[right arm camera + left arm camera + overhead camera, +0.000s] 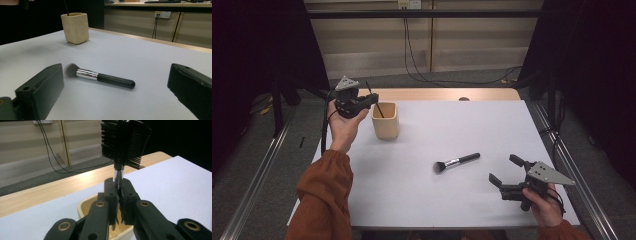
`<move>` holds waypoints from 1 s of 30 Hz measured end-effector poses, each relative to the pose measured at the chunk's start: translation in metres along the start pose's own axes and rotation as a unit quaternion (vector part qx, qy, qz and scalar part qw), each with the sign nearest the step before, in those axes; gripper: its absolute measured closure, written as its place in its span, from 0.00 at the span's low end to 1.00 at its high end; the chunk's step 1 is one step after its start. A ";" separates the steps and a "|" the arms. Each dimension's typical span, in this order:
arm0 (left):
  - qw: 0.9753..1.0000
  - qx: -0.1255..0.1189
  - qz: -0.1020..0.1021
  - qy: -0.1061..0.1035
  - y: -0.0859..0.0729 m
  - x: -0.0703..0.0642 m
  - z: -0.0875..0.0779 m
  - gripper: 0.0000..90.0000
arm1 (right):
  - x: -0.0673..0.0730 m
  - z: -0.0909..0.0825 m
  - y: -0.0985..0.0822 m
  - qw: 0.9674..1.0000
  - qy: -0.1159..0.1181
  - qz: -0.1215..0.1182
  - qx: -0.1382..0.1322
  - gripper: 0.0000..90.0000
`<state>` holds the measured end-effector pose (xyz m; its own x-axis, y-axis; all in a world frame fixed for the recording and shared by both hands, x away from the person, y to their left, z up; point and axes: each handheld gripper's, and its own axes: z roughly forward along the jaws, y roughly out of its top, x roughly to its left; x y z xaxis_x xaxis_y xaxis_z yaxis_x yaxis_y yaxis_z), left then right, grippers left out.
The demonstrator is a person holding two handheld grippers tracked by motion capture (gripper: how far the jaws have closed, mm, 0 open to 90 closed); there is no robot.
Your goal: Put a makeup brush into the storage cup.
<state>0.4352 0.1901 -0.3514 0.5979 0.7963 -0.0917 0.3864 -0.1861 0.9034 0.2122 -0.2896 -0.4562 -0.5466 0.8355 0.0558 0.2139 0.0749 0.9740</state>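
Comb [125, 141] with black teeth stands clamped by its thin stem between the closed jaws of the left gripper [373, 99], its lower end dipping into the one cream cup [385, 121] on the white table [422, 190]. Right gripper [503, 170] rests near the table's front edge, jaws spread wide and grasping nothing. One makeup brush [457, 162] lies flat between cup and right gripper.
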 end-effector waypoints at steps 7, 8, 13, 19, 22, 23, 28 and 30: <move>1.000 0.008 -0.001 -0.006 -0.007 0.000 0.004 0.95 | 0.000 0.000 0.000 1.000 0.002 0.003 0.000 0.00; 1.000 0.008 -0.003 -0.007 -0.008 0.000 0.005 0.95 | 0.000 0.000 0.000 1.000 0.002 0.003 0.000 0.00; 1.000 0.015 -0.005 -0.005 -0.014 0.003 0.007 0.95 | 0.000 0.000 0.000 1.000 0.002 0.003 0.000 0.00; 1.000 0.028 -0.008 -0.002 -0.021 0.006 0.012 0.95 | 0.000 0.000 0.000 1.000 0.002 0.003 0.001 0.00; 1.000 0.030 -0.009 -0.001 -0.023 0.008 0.014 0.95 | 0.000 -0.001 0.000 1.000 0.002 0.003 0.001 0.00; 1.000 0.030 -0.010 -0.001 -0.023 0.008 0.014 0.95 | 0.000 -0.001 0.000 1.000 0.002 0.004 0.001 0.00; 0.999 0.034 -0.005 -0.003 -0.026 0.008 0.016 0.95 | 0.000 -0.001 0.000 1.000 0.002 0.004 0.002 0.00; 0.999 0.037 -0.002 -0.005 -0.027 0.007 0.018 0.95 | 0.000 0.000 0.000 1.000 0.000 0.004 0.001 0.00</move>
<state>0.4410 0.1902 -0.3840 0.6024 0.7920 -0.0996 0.4400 -0.2253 0.8693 0.2119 -0.2899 -0.4563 -0.5447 0.8361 0.0645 0.2206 0.0687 0.9730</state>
